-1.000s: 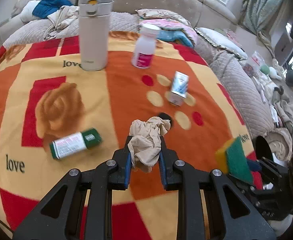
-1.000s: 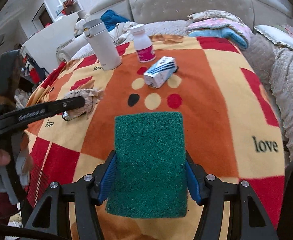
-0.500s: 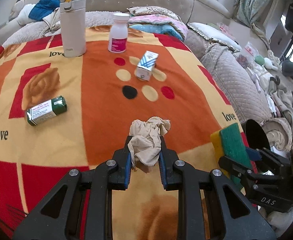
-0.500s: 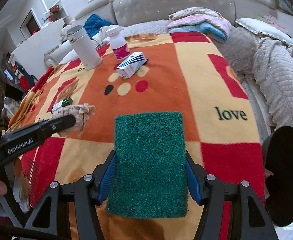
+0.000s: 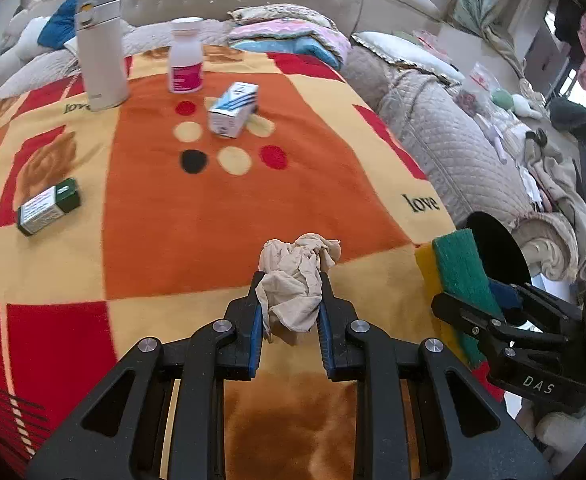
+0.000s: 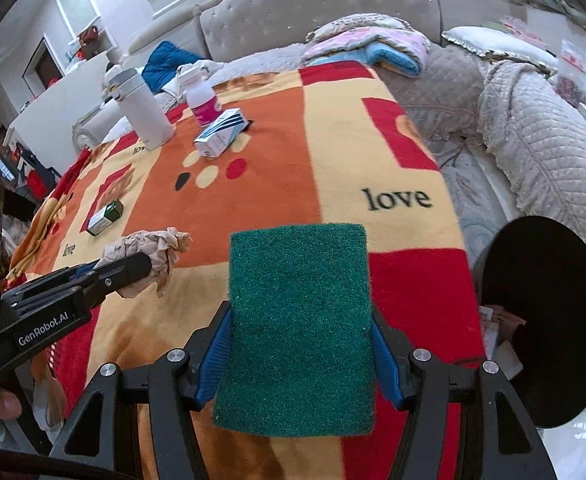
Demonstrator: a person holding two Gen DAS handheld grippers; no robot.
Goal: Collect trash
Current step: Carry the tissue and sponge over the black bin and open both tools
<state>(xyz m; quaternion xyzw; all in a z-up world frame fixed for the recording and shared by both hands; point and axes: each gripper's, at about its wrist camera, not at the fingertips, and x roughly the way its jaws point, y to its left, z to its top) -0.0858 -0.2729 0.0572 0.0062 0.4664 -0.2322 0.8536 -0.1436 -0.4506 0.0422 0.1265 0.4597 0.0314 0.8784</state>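
Partway through, by the look of it: two pieces of trash lifted off the blanket (image 5: 197,216), neither dropped yet. Just beyond the blanket's near right corner, a black bin (image 6: 545,320), mouth open, some paper already inside. Above that same corner, the green sponge (image 6: 297,328), clamped by its sides in the right gripper (image 6: 299,344), near the bin's rim but not over its mouth. Beside it and further in along the near edge, the crumpled tissue (image 5: 295,280), pinched tight in the left gripper (image 5: 289,304), hanging clear of the blanket.

Left to do, probably: carrying both over the bin and letting go, then deciding about what remains on the blanket.

Remaining there, none of it between grippers and bin:
- Near the far left corner, a tall white flask (image 5: 101,52), upright.
- Right of it by the far edge, a white pill bottle (image 5: 186,56) with pink label.
- Just nearer than that, a blue-and-white carton (image 5: 233,110), lying down.
- Toward the left edge, a small green box (image 5: 49,206), well apart from the rest.

Beyond the blanket, a quilted sofa (image 5: 445,140) and piled bedding.
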